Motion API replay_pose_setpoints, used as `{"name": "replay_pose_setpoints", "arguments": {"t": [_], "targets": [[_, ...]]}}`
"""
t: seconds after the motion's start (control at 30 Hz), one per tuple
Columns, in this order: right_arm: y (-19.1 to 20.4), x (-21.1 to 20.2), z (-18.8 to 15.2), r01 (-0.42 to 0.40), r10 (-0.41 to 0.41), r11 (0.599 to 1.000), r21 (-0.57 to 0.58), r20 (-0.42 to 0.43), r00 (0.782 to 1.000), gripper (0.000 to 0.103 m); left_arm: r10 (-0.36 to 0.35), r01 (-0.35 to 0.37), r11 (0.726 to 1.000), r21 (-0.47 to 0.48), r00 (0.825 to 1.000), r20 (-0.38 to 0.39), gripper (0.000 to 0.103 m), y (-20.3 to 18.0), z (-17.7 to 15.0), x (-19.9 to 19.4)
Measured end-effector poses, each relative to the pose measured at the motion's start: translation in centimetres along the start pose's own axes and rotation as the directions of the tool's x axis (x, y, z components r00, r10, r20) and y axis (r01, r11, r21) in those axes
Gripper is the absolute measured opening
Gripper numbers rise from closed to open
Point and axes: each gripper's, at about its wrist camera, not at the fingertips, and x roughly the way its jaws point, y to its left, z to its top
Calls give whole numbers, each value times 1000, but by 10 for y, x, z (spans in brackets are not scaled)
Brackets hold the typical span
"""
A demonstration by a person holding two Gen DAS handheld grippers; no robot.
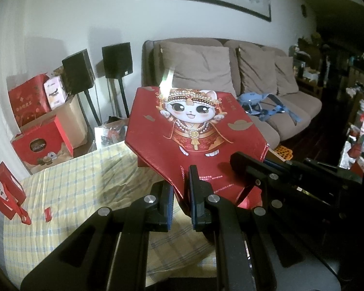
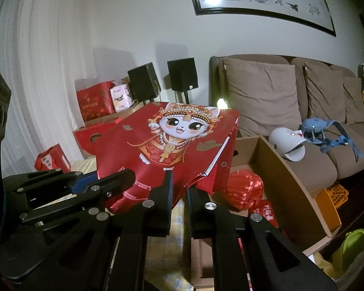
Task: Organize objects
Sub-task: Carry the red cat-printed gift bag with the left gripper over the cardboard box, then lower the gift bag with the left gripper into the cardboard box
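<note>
Both claws are closed narrow on the near edge of the red bag [image 1: 194, 131]. The left gripper [image 1: 180, 191] pinches its left part, and the right gripper [image 2: 178, 189] pinches its right part. From the claws the bag is stretched forward, held flat with the cat print up, above the checked cloth [image 1: 85, 181]. The open carton [image 2: 279, 169] lies just to the right of the bag, nearer to the right gripper, so a move to that side is judged probable.
</note>
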Motion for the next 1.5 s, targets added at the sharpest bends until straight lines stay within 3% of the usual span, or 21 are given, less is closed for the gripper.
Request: {"name": "replay_pose_setpoints", "arguments": {"t": [1.5], "targets": [[-24,-15,12,88,-88,996,-17,12,996,9,-68,67,997,35,998,18,11,-27,18,12]]}}
